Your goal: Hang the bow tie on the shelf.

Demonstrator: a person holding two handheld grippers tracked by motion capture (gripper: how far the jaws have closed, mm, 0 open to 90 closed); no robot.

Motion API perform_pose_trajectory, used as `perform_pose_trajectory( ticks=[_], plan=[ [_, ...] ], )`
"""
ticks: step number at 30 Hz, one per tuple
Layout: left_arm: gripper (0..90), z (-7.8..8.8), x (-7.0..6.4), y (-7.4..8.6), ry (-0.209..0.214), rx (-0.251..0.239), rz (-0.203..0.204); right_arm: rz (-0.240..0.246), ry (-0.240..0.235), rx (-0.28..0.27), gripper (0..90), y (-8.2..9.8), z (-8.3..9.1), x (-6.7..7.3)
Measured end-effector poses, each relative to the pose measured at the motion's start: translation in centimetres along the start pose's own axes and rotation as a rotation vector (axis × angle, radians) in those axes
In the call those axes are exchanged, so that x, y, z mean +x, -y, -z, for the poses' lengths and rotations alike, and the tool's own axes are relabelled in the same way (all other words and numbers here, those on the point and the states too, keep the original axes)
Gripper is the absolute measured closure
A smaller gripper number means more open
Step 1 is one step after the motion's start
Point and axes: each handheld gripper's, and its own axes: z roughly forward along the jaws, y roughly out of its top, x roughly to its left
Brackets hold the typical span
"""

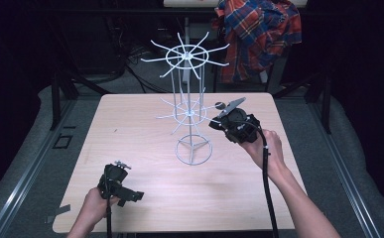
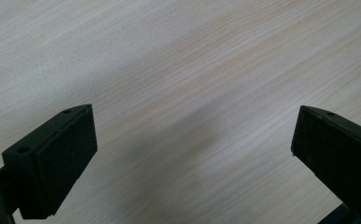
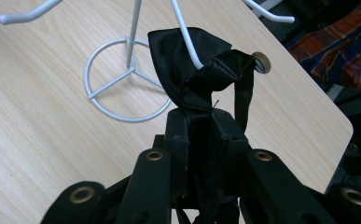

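Observation:
A white wire rack (image 1: 186,89) with hook arms on two tiers stands on a ring base (image 1: 193,150) at the middle of the table. My right gripper (image 1: 218,122) hovers just right of the lower tier, shut on a piece of black fabric (image 3: 187,65). The fabric, with a thin strap (image 3: 246,93), is draped over one hook arm (image 3: 185,37). A small round metal piece (image 3: 261,62) shows beside the strap. My left gripper (image 1: 136,196) rests low near the table's front left, open (image 2: 192,154), with bare wood between its pads (image 2: 57,158).
The light wooden table (image 1: 140,124) has its right edge close behind the rack in the right gripper view. A plaid shirt (image 1: 259,34) hangs behind the table at the back right. Dark floor and metal rails flank both sides.

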Motion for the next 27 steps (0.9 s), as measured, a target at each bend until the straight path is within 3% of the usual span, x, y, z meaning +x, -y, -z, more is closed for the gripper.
perform_pose_trajectory(
  ticks=[20, 27],
  plan=[
    [0.3, 0.1, 0.1, 0.1, 0.005, -0.004, 0.011, -0.012, -0.038, -0.006, 77.8, -0.6, -2.2, 0.6],
    [0.3, 0.1, 0.1, 0.1, 0.004, -0.004, 0.004, 0.007, -0.019, -0.023, 77.9, -0.9, -1.7, 0.9]
  ],
)
